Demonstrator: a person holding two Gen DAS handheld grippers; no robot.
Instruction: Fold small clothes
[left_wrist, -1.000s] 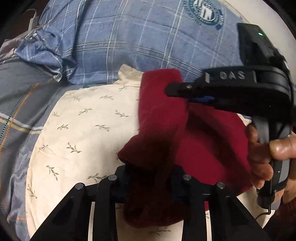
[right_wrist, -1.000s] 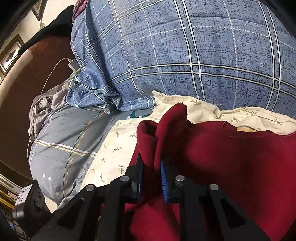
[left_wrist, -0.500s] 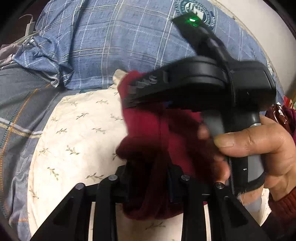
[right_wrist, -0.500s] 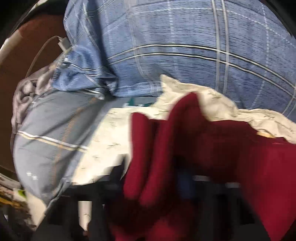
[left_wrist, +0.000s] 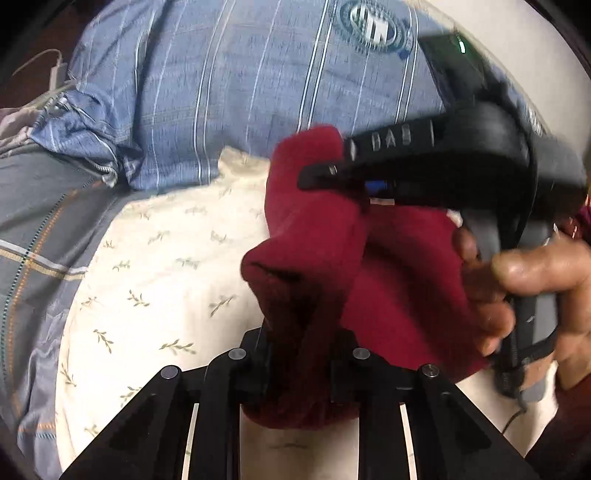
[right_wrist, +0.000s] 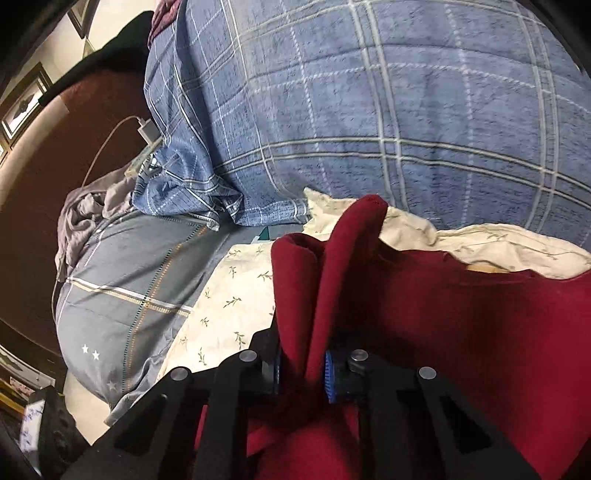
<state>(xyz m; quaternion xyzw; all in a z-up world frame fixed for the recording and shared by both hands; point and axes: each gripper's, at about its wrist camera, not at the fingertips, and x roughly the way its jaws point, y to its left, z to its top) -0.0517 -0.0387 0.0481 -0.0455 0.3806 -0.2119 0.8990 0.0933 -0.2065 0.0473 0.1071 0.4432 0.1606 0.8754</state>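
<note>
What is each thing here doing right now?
Red cloth: bunched up, pinched by both grippers.
Left gripper: closing, red cloth between its fingers.
Right gripper: closing, red cloth between its fingers.
Cream leafy sheet: spread under the cloth.
Blue checked quilt: heaped behind.

I count one dark red garment (left_wrist: 317, 236), pinched in two places. I hold two grippers: my left gripper (left_wrist: 301, 363) and my right gripper (right_wrist: 301, 373). One cream leaf-print cloth (left_wrist: 162, 266) lies under it, with one blue plaid quilt (right_wrist: 406, 110), one grey pillow (right_wrist: 125, 295) and one white charger (right_wrist: 146, 131).
</note>
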